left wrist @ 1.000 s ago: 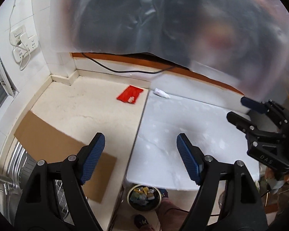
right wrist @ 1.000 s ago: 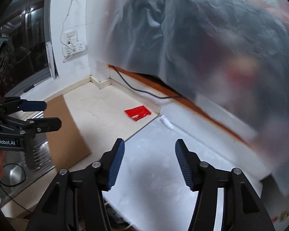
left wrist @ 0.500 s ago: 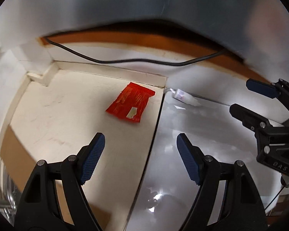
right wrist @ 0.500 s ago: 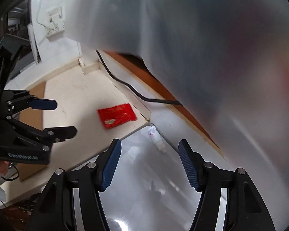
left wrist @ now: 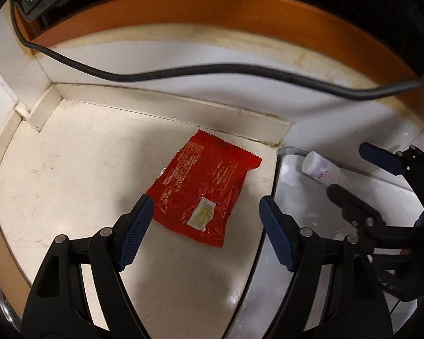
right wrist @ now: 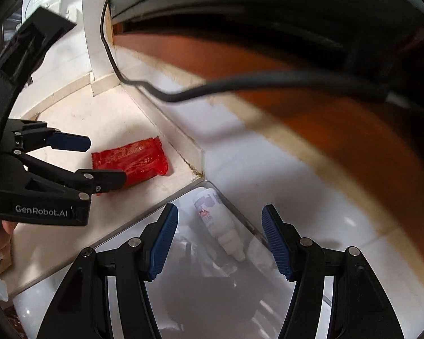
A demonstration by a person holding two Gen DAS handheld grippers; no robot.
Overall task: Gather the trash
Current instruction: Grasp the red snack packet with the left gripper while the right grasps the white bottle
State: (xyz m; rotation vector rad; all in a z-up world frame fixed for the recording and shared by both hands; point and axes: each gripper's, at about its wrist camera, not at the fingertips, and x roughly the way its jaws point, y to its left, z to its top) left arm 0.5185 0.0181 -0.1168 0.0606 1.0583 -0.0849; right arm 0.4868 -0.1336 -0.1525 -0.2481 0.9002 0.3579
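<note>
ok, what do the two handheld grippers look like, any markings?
Both are matte black plastic. The left gripper and right gripper each carry two ribbed blue finger pads and silver pivot screws. Seen from the right wrist, the left one's body reads "GenRobot.AI" in white. No cables or sleeves are clearly visible.

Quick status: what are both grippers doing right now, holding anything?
Left gripper: open, holding nothing, over the red wrapper.
Right gripper: open, holding nothing, white bottle lying ahead between its fingers, not gripped.
</note>
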